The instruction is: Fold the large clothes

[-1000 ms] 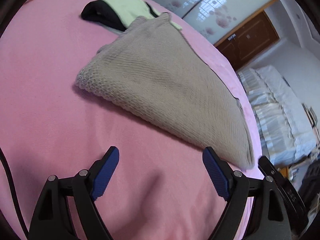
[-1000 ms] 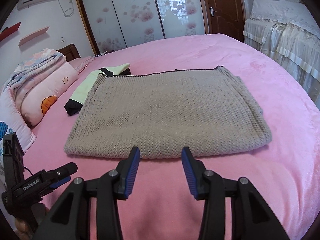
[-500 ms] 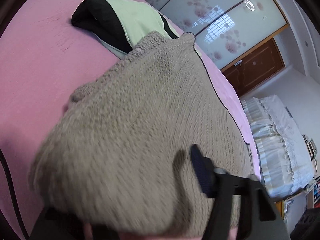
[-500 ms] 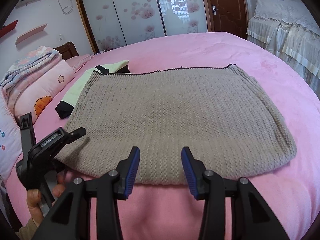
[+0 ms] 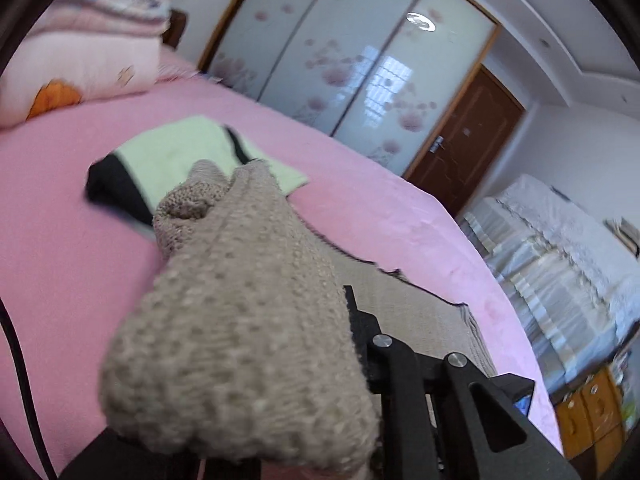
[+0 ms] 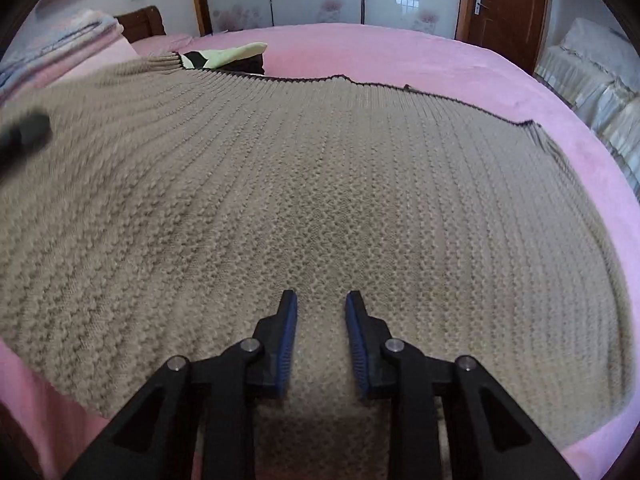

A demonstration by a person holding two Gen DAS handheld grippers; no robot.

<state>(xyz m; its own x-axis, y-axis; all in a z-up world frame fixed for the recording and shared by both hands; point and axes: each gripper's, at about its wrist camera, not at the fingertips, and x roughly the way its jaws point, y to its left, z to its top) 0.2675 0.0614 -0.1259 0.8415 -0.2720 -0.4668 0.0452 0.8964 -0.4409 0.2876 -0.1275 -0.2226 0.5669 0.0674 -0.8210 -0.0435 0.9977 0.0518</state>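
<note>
Left gripper closing, knit bunched between its jaws; right gripper angled down, jaws closing, pads apart.

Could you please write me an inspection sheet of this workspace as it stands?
Surface: pink bedspread, mostly covered near the grippers.
Job's things: beige knit sweater spread flat; its left corner bunched and lifted.
Clutter: green-and-black garment beyond the sweater; folded quilts at the head.
Grippers: left gripper closing on the sweater corner; right gripper closing, pads over the sweater's near edge, not pressing.
Cables: black cable at left edge.
Surroundings: floral sliding doors, brown door, covered sofa.
</note>
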